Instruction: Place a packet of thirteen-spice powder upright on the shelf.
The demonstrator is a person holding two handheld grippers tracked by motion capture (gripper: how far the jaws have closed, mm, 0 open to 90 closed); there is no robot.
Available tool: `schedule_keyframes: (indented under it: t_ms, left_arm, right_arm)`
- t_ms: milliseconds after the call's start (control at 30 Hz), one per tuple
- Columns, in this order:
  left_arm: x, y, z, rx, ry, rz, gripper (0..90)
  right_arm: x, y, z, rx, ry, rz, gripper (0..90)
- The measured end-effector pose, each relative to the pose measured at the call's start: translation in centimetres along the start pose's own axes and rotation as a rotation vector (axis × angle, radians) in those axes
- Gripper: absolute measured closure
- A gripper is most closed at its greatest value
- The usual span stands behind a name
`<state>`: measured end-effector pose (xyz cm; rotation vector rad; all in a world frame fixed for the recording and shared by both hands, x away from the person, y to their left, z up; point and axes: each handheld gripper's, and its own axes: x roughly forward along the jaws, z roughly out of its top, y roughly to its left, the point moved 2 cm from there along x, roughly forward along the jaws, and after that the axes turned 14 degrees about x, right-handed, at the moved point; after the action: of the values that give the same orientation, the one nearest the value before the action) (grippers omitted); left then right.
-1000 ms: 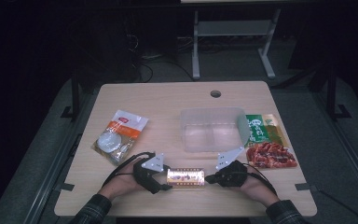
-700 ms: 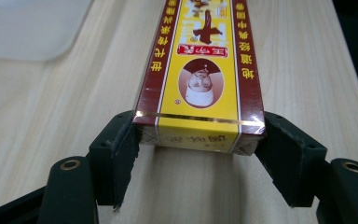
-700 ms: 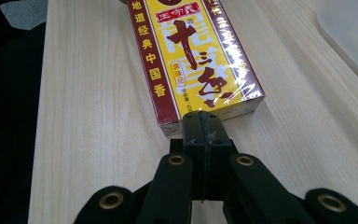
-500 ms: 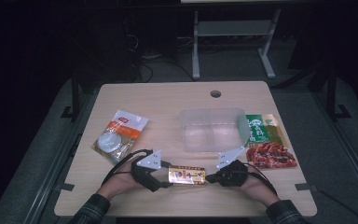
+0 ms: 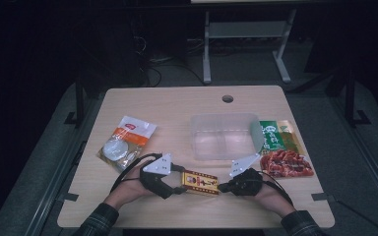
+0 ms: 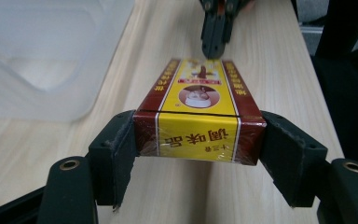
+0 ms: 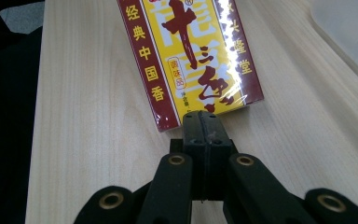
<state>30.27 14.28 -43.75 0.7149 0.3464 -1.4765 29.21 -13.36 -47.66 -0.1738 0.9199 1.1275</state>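
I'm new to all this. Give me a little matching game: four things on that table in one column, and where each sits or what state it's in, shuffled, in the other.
1. seasoning box
2. right gripper
3. clear plastic container
4. red meat packet

a. jaws shut, tips at the box's end
b. near the table's right edge
c. gripped between the left gripper's pads
d. empty, mid-table

Pairs: 1-c, 2-a, 3-d, 4-b

Left gripper: jaws spread wide, pads clamped on both long sides of the seasoning box at its near end. Right gripper: jaws pressed fully together, tips butting the box's opposite end. Both forearms enter low, sleeves plaid.
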Motion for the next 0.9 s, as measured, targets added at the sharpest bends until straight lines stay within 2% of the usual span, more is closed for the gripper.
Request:
schedule_keyframes:
  t_ms: [67,233,500,800,900]
  left_arm:
    - [0.0,0.1,0.5,0.012,-0.008,0.006,30.8]
    - [0.0,0.5,1.9,0.018,-0.069,0.013,30.9]
    - [0.4,1.0,3.3,0.036,-0.107,0.014,30.9]
    - [1.0,1.4,4.7,0.06,-0.128,0.008,30.9]
    - [1.3,1.4,4.9,0.055,-0.148,0.008,30.9]
  right_arm:
    - [0.0,-0.1,0.0,-0.013,0.006,-0.005,90.0]
    - [0.1,-0.2,-0.1,-0.01,0.009,-0.007,90.0]
    - [0.2,-0.3,-0.2,-0.01,0.013,-0.009,90.0]
    - [0.3,-0.4,-0.3,-0.016,0.025,-0.013,90.0]
    - [0.3,-0.3,-0.3,-0.018,0.028,-0.015,90.0]
